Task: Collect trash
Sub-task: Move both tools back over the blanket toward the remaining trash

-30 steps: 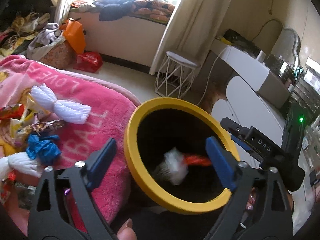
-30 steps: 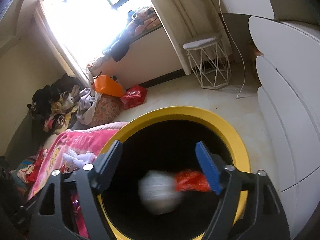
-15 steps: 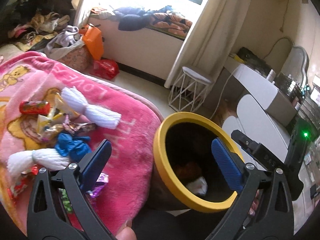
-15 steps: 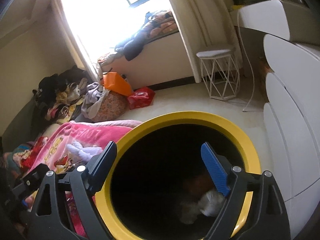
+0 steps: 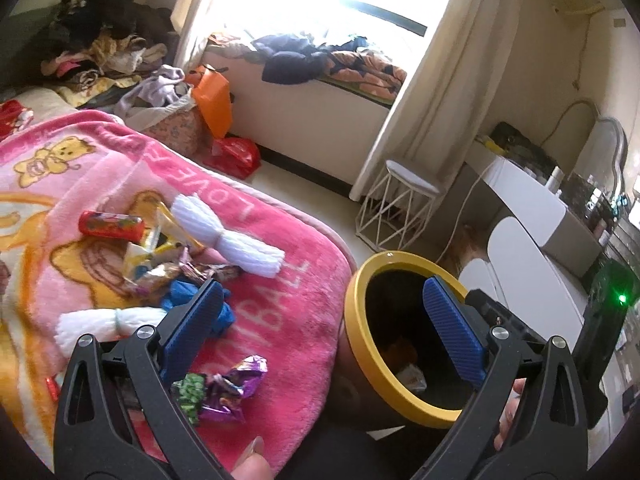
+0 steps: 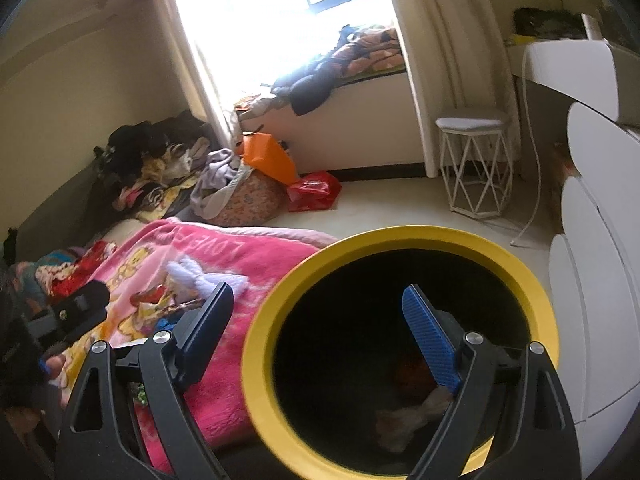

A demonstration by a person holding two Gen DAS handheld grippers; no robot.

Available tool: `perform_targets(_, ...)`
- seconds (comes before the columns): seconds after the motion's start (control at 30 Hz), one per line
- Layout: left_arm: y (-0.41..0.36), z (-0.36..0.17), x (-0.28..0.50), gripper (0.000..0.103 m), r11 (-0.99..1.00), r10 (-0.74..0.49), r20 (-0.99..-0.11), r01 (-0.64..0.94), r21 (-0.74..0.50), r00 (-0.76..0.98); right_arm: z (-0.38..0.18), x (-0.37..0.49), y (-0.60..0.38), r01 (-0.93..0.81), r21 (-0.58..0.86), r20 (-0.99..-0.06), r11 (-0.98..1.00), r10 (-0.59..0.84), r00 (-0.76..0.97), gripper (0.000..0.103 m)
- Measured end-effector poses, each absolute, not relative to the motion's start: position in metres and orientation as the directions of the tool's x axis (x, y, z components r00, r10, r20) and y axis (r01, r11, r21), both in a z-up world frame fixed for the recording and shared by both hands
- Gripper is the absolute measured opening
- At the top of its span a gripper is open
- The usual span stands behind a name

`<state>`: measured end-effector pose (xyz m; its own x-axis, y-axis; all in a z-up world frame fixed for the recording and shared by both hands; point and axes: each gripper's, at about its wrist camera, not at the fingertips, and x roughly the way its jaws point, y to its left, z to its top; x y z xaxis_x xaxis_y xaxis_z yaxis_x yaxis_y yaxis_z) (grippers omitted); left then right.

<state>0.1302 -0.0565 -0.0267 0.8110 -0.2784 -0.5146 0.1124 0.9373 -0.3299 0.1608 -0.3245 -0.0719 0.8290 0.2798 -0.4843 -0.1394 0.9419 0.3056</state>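
Right wrist view: right tongs (image 6: pixel 318 334) just opened wide, empty, above yellow-rimmed black bin (image 6: pixel 400 240); white tassel and red wrapper (image 6: pixel 408 416) now at bottom. Left tongs (image 5: pixel 324 320) open, empty, swung toward remaining wrappers (image 5: pixel 224 384) on pink fleece blanket (image 5: pixel 280 312).

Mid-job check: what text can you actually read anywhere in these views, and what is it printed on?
"LOVE": upside down on the pink blanket, near its edge.
"BALL": end of a longer word on the same blanket, beside the yellow-rimmed bin; the earlier letters are hidden by the left claw.
Red wrapper: print too blurred to read.
Purple candy wrappers: nothing legible.
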Motion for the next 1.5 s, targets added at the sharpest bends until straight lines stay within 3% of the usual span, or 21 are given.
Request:
perform_targets(0.37, -0.028, -0.019, 0.122, 0.092, 0.935, -0.229, -0.49, 0.049, -0.353, 0.841, -0.06, 0.144, -0.282, -0.265, 0.233, -0.458, 0.936, 0.346, 0.819, 0.084)
perform_targets(0.87, 0.025, -0.015, 0.118, 0.092, 0.927, -0.136, -0.482, -0.061, -0.371, 0.866, -0.065, 0.127, -0.221, -0.405, 0.166, -0.505, 0.899, 0.431, 0.748, 0.084)
perform_targets(1.5, 0.096, -0.043, 0.104, 0.092, 0.93, -0.041, -0.559, -0.174, -0.325, 0.828, -0.102, 0.162, -0.158, -0.363, 0.201, -0.71, 0.91, 0.391, 0.586, 0.084)
